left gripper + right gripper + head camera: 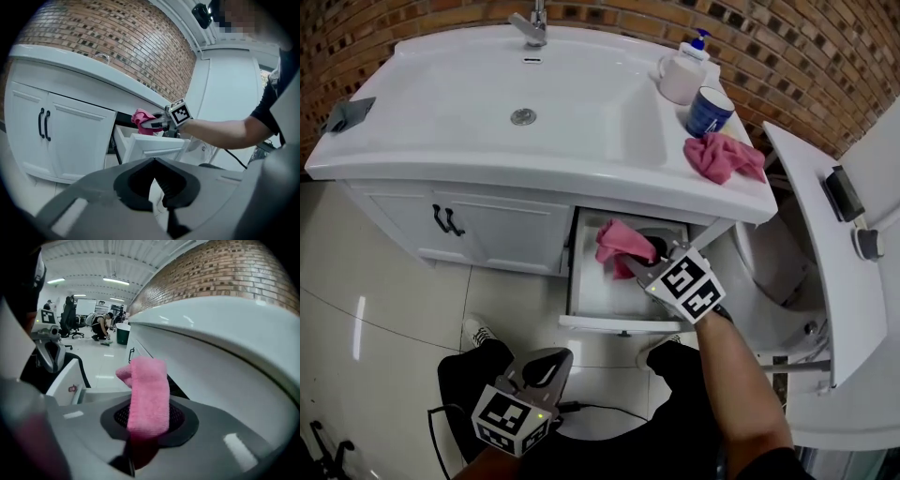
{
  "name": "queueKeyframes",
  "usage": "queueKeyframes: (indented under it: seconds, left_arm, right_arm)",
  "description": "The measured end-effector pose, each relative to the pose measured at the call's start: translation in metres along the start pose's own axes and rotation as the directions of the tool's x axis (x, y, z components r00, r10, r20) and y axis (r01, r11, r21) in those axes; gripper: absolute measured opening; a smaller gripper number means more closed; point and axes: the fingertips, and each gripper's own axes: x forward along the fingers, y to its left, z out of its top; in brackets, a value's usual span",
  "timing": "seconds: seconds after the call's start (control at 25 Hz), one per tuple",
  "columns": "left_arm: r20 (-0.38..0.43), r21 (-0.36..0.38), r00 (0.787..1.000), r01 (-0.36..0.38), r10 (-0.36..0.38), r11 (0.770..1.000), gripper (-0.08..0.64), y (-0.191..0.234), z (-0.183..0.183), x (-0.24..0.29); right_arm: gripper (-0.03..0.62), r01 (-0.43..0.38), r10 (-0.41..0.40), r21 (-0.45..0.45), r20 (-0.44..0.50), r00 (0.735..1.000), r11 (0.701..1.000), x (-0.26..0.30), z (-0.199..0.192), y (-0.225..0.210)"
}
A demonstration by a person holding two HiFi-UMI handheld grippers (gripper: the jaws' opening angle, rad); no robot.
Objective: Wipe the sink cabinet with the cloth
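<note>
Cloth [619,242], pink, task item: clamped between the jaws of the right gripper [639,266] and bunched out past their tips, over the back of the open drawer [581,281] at the right end of the sink cabinet [487,230]. Bearing: the cloth lies directly ahead of the tool, its long axis running out along the line of the jaws toward the recess under the counter. By my reading, wiping calls for a push forward or down onto a drawer wall, not a reach sideways. Right gripper is the nearer by far. Left gripper [539,367]: low, by the person's knees, well apart from the cabinet, jaws together on nothing (idle, apparently). Head view alone records a second pink cloth [722,157] lying loose on the counter, just beside a blue mug [709,111] and a soap dispenser [682,73], and the bare drawer floor. Right gripper view alone records the grip itself, with the cloth [147,394] standing as a folded strip out of the closed pads. Left gripper view gives the side elevation, with the cloth [140,119] above the drawer front's top edge, level with the dark gap beneath the counter. Whether it touches any surface cannot be told.
</note>
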Motion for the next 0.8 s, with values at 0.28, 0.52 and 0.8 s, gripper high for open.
queueKeyframes:
  seconds: [0.28,0.52,0.8]
  left_arm:
    - [-0.004,0.016,1.0,-0.006,0.006,1.0,0.005,0.028,0.004,0.011]
    - [-0.014,0.003,1.0,0.006,-0.006,1.0,0.005,0.033,-0.01,0.016]
    - [-0.027,0.022,0.999,0.035,-0.034,0.999,0.005,0.023,-0.017,0.023]
  right_arm:
    - [0.094,-0.05,0.052,0.03,-0.072,0.996,0.998,0.05,-0.017,0.005]
    - [0.094,-0.01,0.02,0.076,-0.14,0.99,0.997,0.047,-0.044,-0.014]
    - [0.094,0.057,-0.027,0.151,-0.189,0.982,0.987,0.006,-0.078,-0.048]
